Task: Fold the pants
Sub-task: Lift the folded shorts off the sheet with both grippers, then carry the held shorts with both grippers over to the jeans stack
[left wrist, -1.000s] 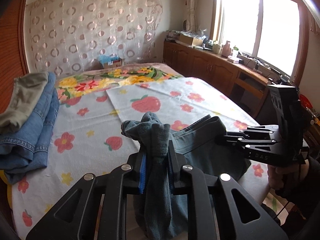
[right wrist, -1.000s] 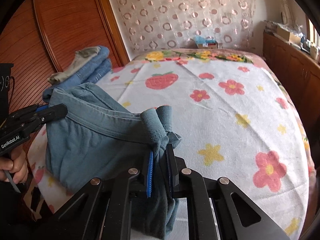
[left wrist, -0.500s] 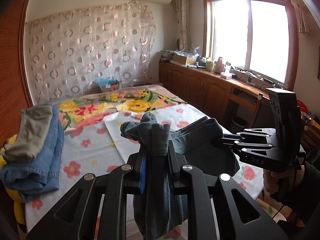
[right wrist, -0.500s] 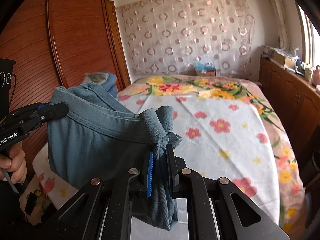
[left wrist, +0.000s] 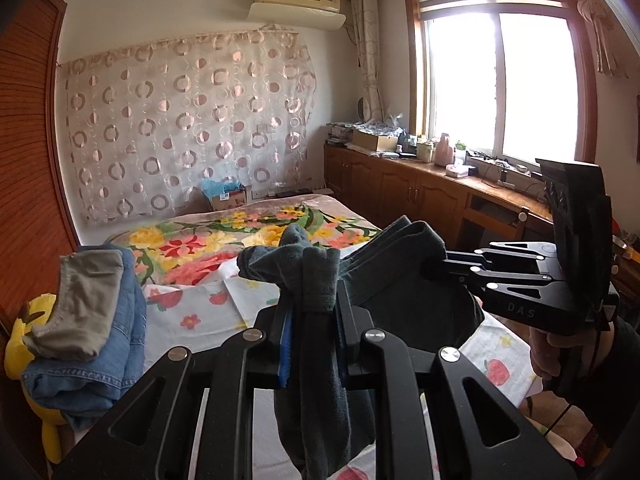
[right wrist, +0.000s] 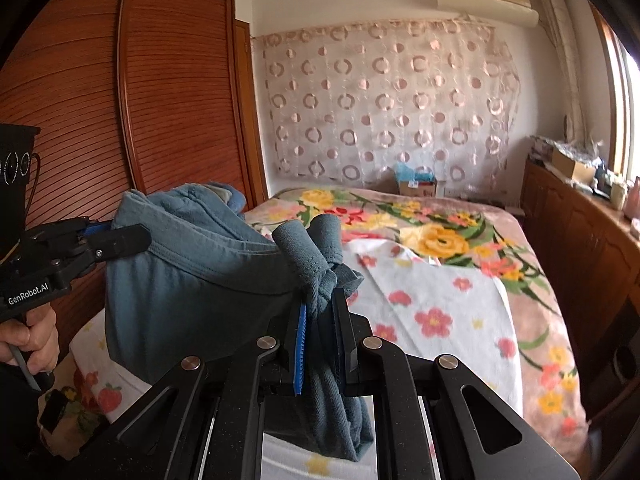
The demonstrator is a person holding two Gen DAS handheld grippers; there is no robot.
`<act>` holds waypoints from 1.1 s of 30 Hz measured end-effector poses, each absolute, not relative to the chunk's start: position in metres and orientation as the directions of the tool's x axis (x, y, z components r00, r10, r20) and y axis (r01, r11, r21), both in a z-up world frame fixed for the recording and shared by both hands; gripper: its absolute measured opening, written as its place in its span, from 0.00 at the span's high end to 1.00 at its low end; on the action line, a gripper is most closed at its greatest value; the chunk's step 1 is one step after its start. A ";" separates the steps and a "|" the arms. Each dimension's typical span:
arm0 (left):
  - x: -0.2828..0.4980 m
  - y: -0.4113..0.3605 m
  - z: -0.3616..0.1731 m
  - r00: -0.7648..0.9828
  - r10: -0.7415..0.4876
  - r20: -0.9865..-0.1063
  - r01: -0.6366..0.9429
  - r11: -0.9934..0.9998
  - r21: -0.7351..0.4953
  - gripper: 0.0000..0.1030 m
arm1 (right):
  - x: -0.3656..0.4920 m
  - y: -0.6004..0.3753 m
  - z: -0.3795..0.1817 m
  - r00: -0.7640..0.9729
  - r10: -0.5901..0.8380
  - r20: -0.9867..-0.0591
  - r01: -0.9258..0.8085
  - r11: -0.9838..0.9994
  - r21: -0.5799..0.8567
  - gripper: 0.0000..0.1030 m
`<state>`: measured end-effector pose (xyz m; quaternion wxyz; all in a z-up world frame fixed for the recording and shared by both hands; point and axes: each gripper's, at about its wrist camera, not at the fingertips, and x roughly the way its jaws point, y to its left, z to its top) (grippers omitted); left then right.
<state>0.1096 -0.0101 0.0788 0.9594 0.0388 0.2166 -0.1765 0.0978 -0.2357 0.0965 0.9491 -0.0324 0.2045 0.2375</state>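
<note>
Jaws on both grippers are pinched down narrow, each clamping a bunched corner of the pants [left wrist: 404, 280]. Left gripper [left wrist: 310, 320] has a wad of dark teal cloth sticking up past its tips, the rest hanging below. Right gripper [right wrist: 320, 320] same story: a rolled edge bulges above its tips and a tail of cloth drops beneath

Pants are in the air above the near end of the bed [right wrist: 448, 308], stretched as a sagging band between the two grippers. Looks like the waistband or a hem edge, can't tell which. Whether the bottom of the cloth touches the bed is hidden by the gripper bodies

Two-corner hold makes sense: weight pulls the cloth flat so it can be laid out square on the towel [right wrist: 460, 296] spread over the bed. Judging by that, the fold proper hasn't started, this is the shake-out / spread step

Left of the pants, at the bed's edge, a stack of clothes [left wrist: 92, 332] sits by the wardrobe [right wrist: 120, 100], likely the done pile. Keep the pants clear of it when laying down

Risk: grip is on thick bunches, an edge could slip out under tension
</note>
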 end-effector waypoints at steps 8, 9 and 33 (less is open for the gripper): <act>0.128 0.011 0.093 0.860 -0.287 -0.421 0.314 0.950 -0.008 0.82 | 0.122 -0.222 0.102 0.791 0.476 -0.386 -0.508 0.861 0.020 0.89; 0.130 0.013 0.095 0.863 -0.282 -0.420 0.308 0.951 -0.006 0.82 | 0.127 -0.218 0.103 0.789 0.479 -0.385 -0.514 0.858 0.014 0.89; 0.187 0.086 0.111 0.901 -0.166 -0.400 0.176 0.984 -0.013 0.82 | 0.245 -0.185 0.105 0.731 0.582 -0.357 -0.630 0.776 -0.026 0.89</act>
